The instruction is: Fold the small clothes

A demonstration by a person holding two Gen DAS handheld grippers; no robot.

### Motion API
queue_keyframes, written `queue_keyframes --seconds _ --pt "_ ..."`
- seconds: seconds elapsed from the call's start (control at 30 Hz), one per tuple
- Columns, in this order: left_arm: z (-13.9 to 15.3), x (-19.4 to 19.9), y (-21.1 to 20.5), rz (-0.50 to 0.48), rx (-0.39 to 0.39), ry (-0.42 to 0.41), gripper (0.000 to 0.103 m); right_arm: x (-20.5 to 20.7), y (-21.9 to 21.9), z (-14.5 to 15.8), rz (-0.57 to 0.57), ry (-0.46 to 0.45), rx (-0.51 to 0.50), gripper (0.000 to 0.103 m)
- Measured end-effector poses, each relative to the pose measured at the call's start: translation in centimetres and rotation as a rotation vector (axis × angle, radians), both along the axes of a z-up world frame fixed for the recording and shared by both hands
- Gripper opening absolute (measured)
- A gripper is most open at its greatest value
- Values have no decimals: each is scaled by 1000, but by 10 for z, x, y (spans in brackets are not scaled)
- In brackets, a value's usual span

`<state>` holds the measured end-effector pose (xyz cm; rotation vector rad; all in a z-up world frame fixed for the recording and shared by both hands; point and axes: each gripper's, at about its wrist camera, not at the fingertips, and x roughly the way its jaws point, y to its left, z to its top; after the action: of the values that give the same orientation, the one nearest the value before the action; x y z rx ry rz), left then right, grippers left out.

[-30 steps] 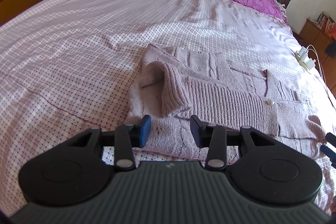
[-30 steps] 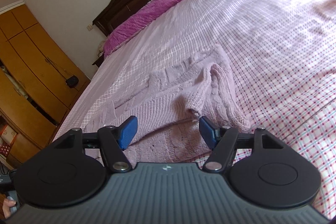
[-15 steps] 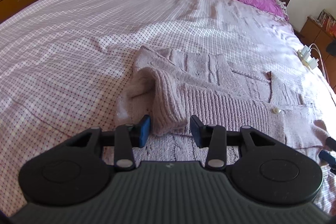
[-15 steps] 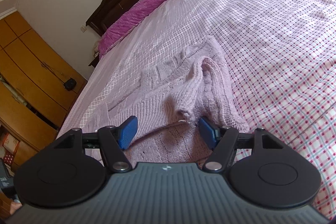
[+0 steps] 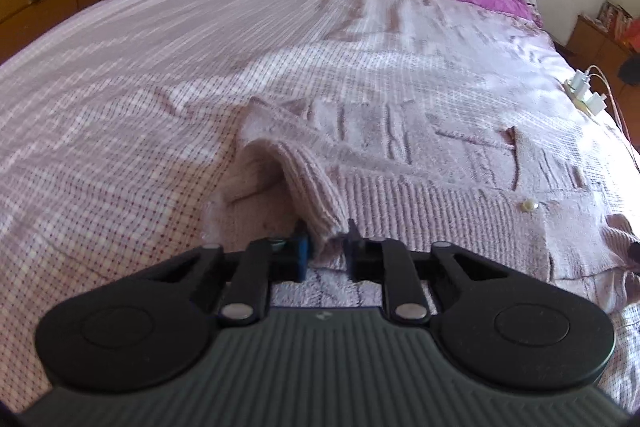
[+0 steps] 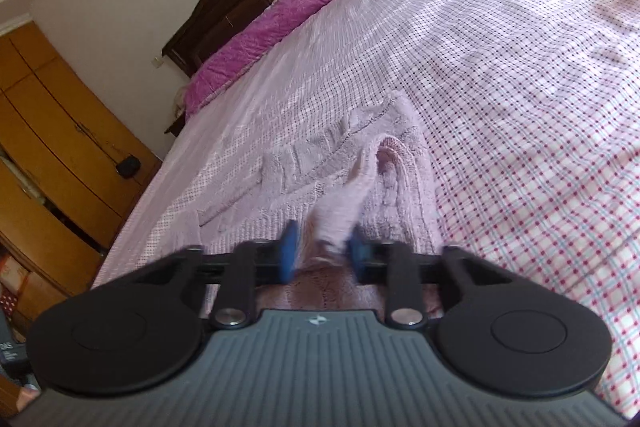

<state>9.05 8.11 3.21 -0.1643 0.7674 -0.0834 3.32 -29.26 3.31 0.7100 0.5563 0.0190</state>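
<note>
Cardigan [image 5: 400, 163] flat on the bed [image 5: 160, 75], cuffs raised.
Left gripper [image 5: 326, 247] is closing on one cuff [image 5: 316, 195]; right gripper [image 6: 322, 253] is closing on the other.

Bright daylight washes the bedspread [image 5: 280, 39] pale toward the upper right; fisheye bends the edges, and motion blur softens the right gripper [image 6: 322, 253].

Right tongs [image 6: 318, 249] motion-blurred; sleeve [image 6: 340, 211] tip between them smeared. Cardigan [image 5: 440, 187] near hem hidden behind left tongs [image 5: 326, 247].
</note>
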Motion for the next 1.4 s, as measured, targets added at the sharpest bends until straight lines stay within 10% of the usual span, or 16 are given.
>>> queue_keyframes --seconds 0.53,1.0,1.4 --pt "42 55 8 64 -25 -132 15 64 -15 45 -36 -134 -21 7" --pt "-16 120 4 96 -5 -13 25 153 -7 -18 -82 32 -171 11" --pt "17 90 3 46 64 -71 48 121 -3 14 -65 -73 -223 72"
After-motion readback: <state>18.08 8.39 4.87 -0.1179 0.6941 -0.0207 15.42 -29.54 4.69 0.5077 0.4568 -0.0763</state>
